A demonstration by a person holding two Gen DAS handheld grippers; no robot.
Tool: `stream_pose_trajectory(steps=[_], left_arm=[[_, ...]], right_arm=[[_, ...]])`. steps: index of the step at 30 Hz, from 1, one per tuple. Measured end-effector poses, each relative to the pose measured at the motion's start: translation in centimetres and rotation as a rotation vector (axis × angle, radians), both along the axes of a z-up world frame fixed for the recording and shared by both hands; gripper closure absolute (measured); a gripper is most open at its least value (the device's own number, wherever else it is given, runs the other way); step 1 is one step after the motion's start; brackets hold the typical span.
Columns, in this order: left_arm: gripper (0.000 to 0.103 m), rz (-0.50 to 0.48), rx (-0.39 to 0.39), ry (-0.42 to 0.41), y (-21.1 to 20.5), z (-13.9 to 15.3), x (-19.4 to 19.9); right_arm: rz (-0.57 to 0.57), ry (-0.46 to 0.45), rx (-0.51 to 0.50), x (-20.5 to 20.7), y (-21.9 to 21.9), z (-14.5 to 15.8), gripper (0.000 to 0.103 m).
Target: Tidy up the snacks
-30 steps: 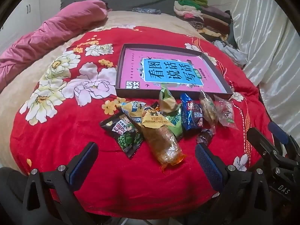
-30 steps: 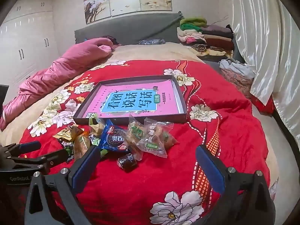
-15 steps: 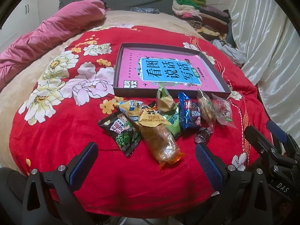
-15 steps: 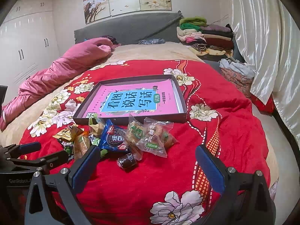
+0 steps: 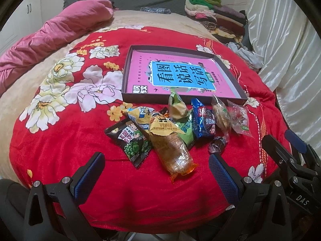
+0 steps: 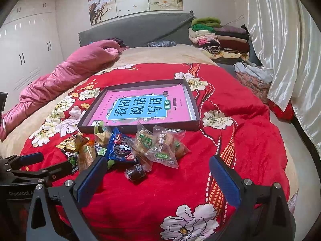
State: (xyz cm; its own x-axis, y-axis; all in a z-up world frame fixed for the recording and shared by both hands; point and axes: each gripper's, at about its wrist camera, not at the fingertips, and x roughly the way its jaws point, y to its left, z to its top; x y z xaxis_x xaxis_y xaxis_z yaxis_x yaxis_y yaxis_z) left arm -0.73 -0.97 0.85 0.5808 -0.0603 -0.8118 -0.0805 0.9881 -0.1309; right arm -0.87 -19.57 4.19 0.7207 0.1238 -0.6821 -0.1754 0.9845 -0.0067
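Note:
Several snack packets lie in a loose heap on the red flowered blanket (image 5: 60, 150), just in front of a shallow dark tray (image 5: 128, 96) lined with a pink and blue printed sheet. The heap holds an orange cracker pack (image 5: 172, 150), a black green-pea bag (image 5: 132, 140), a blue cookie pack (image 5: 202, 120) (image 6: 122, 148), clear candy bags (image 6: 162, 148) and a small dark candy (image 6: 136, 173). My left gripper (image 5: 156, 170) hangs open in front of the cracker pack. My right gripper (image 6: 158, 174) is open too, near the dark candy. Neither holds anything.
A pink quilt (image 6: 66, 72) lies along the bed's left side. Folded clothes (image 6: 216, 38) are stacked at the back right, by a white curtain (image 6: 280, 50). The other gripper shows at each view's edge: right gripper (image 5: 291, 160), left gripper (image 6: 30, 166).
Both views have shifted only slightly; the left gripper has edged a little toward the snack heap. Nothing was taken hold of or moved.

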Motion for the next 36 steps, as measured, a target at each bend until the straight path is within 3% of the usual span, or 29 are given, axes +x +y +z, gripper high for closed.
stream_pose_trajectory(steps=[36], left_arm=[[0.0,0.028,-0.058,-0.011,1.4,0.1,1.1]], right_arm=[[-0.002,0.029,0.017,0.9,-0.2,-0.6,0.001]])
